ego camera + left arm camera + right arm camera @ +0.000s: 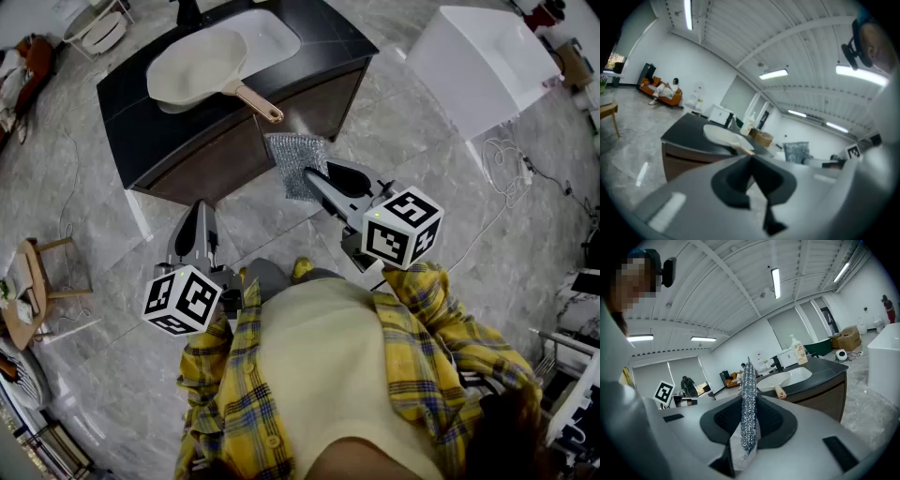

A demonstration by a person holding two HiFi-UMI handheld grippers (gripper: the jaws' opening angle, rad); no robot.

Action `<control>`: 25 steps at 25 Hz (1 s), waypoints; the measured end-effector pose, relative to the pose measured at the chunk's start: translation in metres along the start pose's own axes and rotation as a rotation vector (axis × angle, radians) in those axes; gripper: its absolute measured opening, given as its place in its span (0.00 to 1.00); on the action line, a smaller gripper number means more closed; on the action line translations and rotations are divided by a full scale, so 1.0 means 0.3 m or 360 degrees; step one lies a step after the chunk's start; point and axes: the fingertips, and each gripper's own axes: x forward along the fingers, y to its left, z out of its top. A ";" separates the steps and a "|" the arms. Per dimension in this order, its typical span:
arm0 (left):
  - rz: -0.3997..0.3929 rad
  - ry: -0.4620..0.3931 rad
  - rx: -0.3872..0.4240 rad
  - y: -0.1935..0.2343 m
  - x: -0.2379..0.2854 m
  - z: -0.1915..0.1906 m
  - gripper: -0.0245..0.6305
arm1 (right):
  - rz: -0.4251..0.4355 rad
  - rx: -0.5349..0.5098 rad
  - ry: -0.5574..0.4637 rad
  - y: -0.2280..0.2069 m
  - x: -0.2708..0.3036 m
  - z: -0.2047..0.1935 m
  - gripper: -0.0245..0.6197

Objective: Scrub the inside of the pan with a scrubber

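The dark desk (pixel 141 122) carries the cream frying pan (pixel 197 66). It lies bowl-up on the desk top, partly over the white sink basin (pixel 272 33) set into the desk. Its tan handle (pixel 258 101) points toward the desk's near edge. In the right gripper view a pump bottle (pixel 799 352) stands on the desk behind the basin.

The right claw (pixel 311 176) is clamped on a silver mesh scrubber (pixel 298 161). The pad is pinched edge-on between the two jaws and sticks out past their tips. The scrubber is off the desk, just in front of its near edge and above the grey stone floor (pixel 84 206). It is near the end of the pan's handle but apart from it.

The left claw (pixel 199 214) is also in front of the desk, farther from the near edge than the right one, and well apart from the pan. Its jaws are pressed together with nothing between them.
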 end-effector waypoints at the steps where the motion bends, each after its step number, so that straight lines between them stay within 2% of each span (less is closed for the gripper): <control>1: -0.0002 0.0006 0.0000 0.001 0.001 -0.007 0.05 | 0.0001 0.0002 0.0001 -0.002 0.002 -0.004 0.17; 10: -0.0031 0.0070 0.0032 -0.003 0.016 -0.023 0.05 | -0.0004 0.0040 0.0002 -0.018 0.004 -0.009 0.17; 19: -0.0120 0.0102 0.0066 0.007 0.179 0.006 0.05 | -0.0031 0.0051 0.0006 -0.078 0.073 0.040 0.17; 25: -0.0110 0.0110 0.0070 0.079 0.274 0.049 0.05 | -0.0020 0.0030 0.0044 -0.112 0.174 0.083 0.17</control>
